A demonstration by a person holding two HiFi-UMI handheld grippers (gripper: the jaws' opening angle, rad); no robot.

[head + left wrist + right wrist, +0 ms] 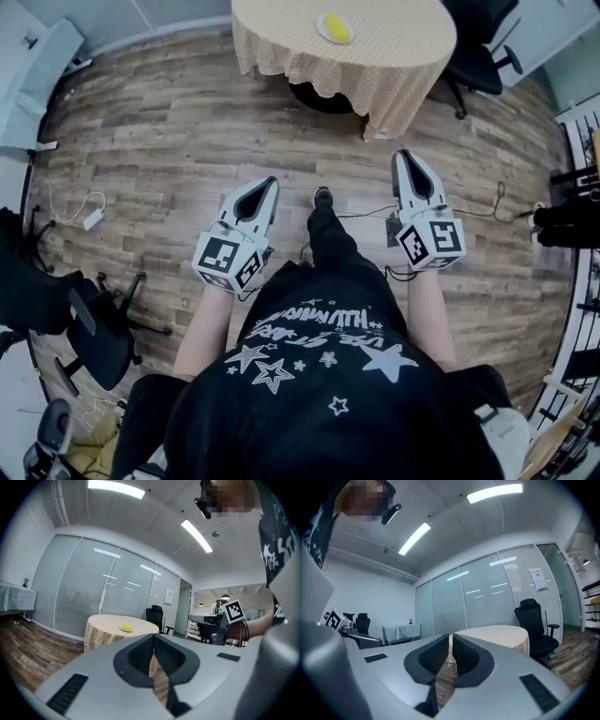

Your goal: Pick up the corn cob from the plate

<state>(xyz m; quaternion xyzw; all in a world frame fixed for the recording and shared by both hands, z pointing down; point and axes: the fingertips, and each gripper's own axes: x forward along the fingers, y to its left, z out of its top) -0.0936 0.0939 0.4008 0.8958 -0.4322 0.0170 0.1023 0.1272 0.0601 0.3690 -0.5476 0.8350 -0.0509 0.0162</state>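
The person stands on the wood floor, well short of the round table with its checked cloth, holding a gripper out level in each hand. The corn cob — a small yellow shape — lies on a white plate toward the far side of the tabletop, well apart from both tools. The left gripper is clenched, its dark pads meeting at the tips with nothing caught between them. The right gripper is drawn in to a thin slit and is just as empty — only the cloth's edge and the floor show through it. A black office chair sits just right of the table. Other dark chairs stand near the person's left side.
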